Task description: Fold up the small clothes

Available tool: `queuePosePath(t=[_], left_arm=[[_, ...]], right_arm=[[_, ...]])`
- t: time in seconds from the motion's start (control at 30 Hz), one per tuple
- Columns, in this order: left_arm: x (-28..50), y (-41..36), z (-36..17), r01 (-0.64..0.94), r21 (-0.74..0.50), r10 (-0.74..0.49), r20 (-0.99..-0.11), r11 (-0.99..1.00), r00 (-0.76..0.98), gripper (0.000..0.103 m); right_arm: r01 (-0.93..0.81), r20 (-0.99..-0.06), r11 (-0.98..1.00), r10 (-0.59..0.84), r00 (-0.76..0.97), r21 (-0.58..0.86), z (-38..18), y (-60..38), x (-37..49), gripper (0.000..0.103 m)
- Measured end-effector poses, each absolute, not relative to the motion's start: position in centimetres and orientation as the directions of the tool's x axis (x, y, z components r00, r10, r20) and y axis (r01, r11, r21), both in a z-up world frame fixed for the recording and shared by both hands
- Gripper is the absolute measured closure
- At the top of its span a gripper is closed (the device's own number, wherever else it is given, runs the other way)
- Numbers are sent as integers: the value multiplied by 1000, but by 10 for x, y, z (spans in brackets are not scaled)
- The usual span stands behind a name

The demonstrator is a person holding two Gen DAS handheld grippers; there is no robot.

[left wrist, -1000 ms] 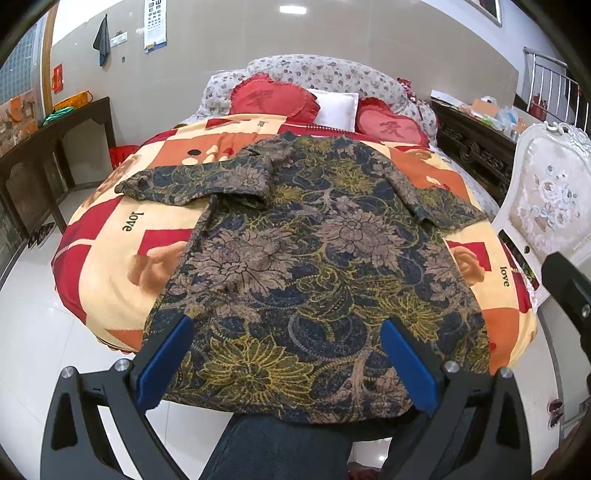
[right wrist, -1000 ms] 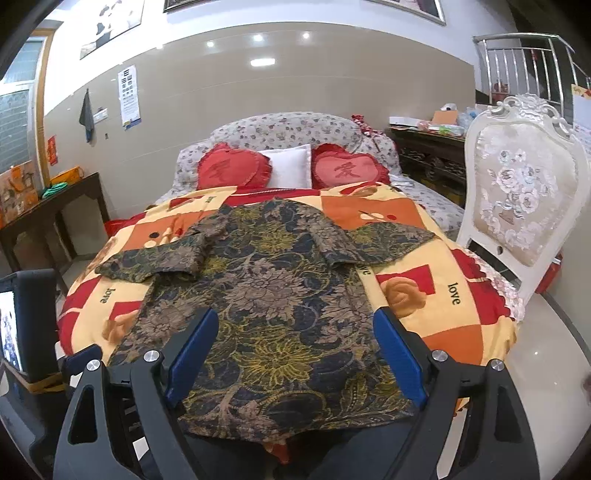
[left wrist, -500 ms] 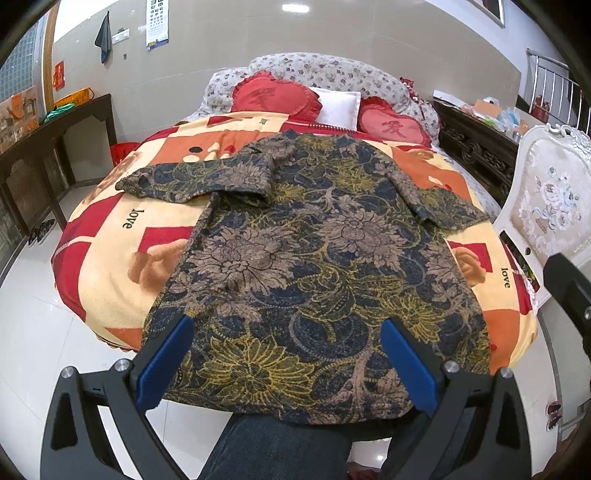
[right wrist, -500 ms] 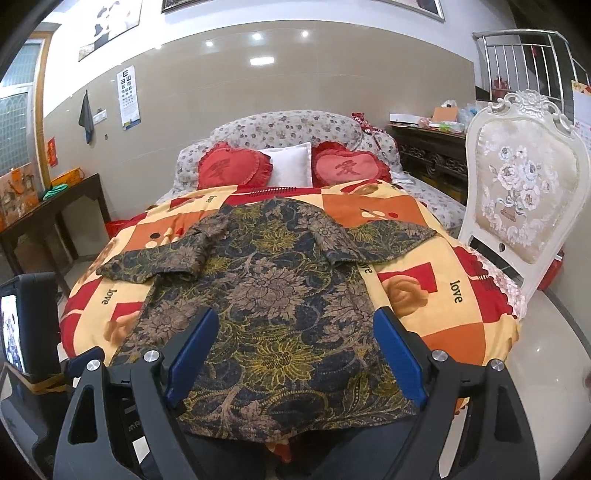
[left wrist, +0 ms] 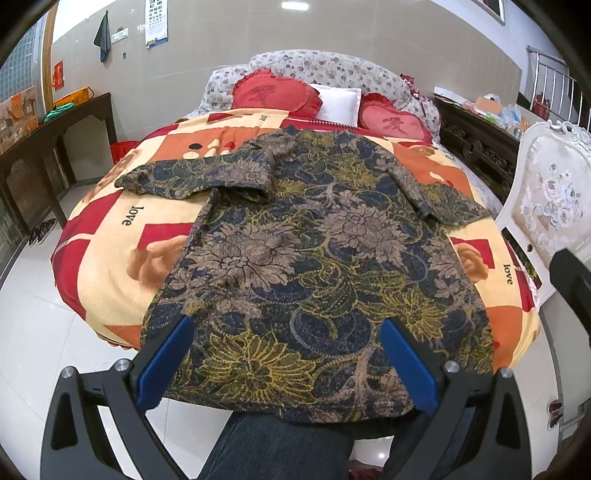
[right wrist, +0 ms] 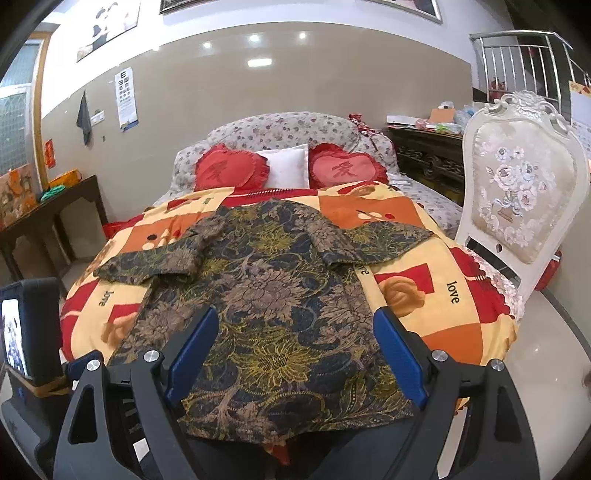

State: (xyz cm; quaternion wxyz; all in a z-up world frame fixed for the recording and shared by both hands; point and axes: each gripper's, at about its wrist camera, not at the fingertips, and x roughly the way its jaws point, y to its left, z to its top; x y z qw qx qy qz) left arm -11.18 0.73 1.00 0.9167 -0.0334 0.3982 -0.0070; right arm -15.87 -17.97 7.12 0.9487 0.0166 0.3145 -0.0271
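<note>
Dark floral fabric in blue, brown and yellow is seen spread flat on the bed [left wrist: 110,258]: the shirt [left wrist: 314,258] is laid face down or up, which cannot be told, with its hem hanging over the near edge of the bed and its collar toward the pillows [left wrist: 273,96]. Both sleeves are stretched out toward the left and right edges of the blanket.

Nothing is gripped by the left gripper [left wrist: 284,362]; its blue pads [left wrist: 162,365] are held wide apart above the hem. The right gripper [right wrist: 295,354] is likewise spread wide and is holding nothing, its pads [right wrist: 192,354] hovering over the lower part of the shirt [right wrist: 273,306].

A dark trouser leg [left wrist: 273,446] below the hem is shown plainly only in the left view, along with a pair of slippers [left wrist: 40,230] on the white floor by the dark side table [left wrist: 48,147]. The small screen [right wrist: 14,338] mounted on the other tool is shown only in the right view, at its left edge, and framed pictures [right wrist: 107,26] high on the wall are seen there too.

A white carved chair [right wrist: 517,184] with floral upholstery is set just beside the right edge of the bed [right wrist: 461,314]. A cluttered dark cabinet [right wrist: 424,155] stands behind it. An eye chart [right wrist: 125,99] is hung on the beige wall.
</note>
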Motion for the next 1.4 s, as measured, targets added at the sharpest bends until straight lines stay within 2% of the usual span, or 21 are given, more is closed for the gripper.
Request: queuePosePath(t=[0.33, 0.47, 0.93, 1.07, 1.2, 1.4], left_arm=[[-94, 6, 17, -11, -43, -24, -722, 999, 691, 0], [-77, 13, 9, -28, -58, -25, -754, 998, 657, 0], [21, 20, -12, -68, -9, 34, -797, 998, 603, 0], [42, 25, -26, -91, -3, 50, -819, 996, 572, 0], [46, 27, -37, -97, 3, 58, -827, 995, 560, 0], [40, 25, -45, -93, 17, 66, -830, 996, 555, 0]], right_arm=[[83, -602, 996, -57, 796, 16, 71, -186, -148, 15], [92, -619, 996, -73, 782, 0, 65, -192, -134, 15], [-11, -648, 1000, 2, 761, -10, 42, -200, -44, 15], [6, -638, 996, -65, 767, -94, 37, -200, -14, 15], [29, -629, 997, -67, 774, -70, 33, -208, -4, 15], [22, -728, 999, -32, 685, -23, 11, -218, 8, 17]])
